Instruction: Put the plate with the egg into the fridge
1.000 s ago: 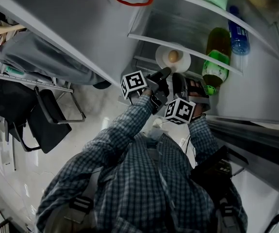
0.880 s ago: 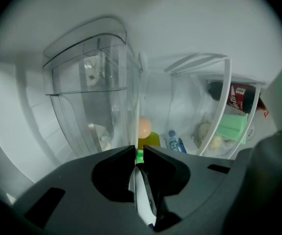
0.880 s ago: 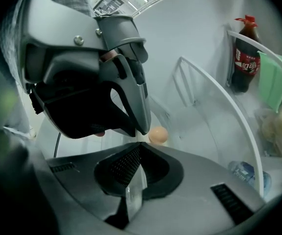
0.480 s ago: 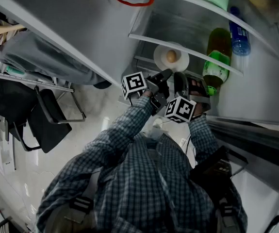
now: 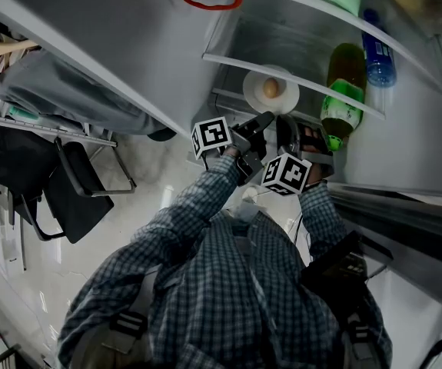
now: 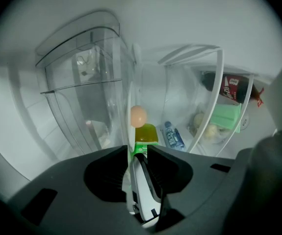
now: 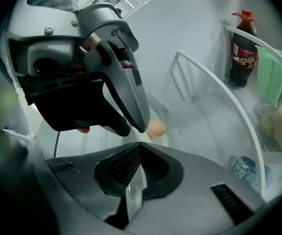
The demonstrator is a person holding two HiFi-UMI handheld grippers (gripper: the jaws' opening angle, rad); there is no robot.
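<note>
While the person's two grippers meet at the near rim of the plate (image 5: 257, 98), it is held at the front edge of a fridge shelf (image 5: 228, 58), with the egg (image 5: 271, 88) near its middle. Whether the plate already rests on the shelf or hangs just over it cannot be told.

Seen from the left gripper view, the left gripper (image 6: 138, 155) has its jaws drawn almost together, clamped on the plate's rim. The plate shows edge-on there as a thin white line running away from the jaws, with the egg beyond the fingertips and just off the line of the grip. The fingers touch the rim only, well clear of the egg.

From the right gripper view, the right gripper (image 7: 137, 153) is likewise closed nearly flat, with a thin pale edge pinched between its jaws that reads as the same rim. The egg sits just past its fingertips, and the left gripper looms close beside it.

Toward the shelf's right end, a green bottle (image 5: 341, 91) stands beside the plate. A blue-labelled water bottle (image 5: 377, 58) lies farther back, and a cola bottle (image 7: 242, 53) stands upright in a rack.
</note>
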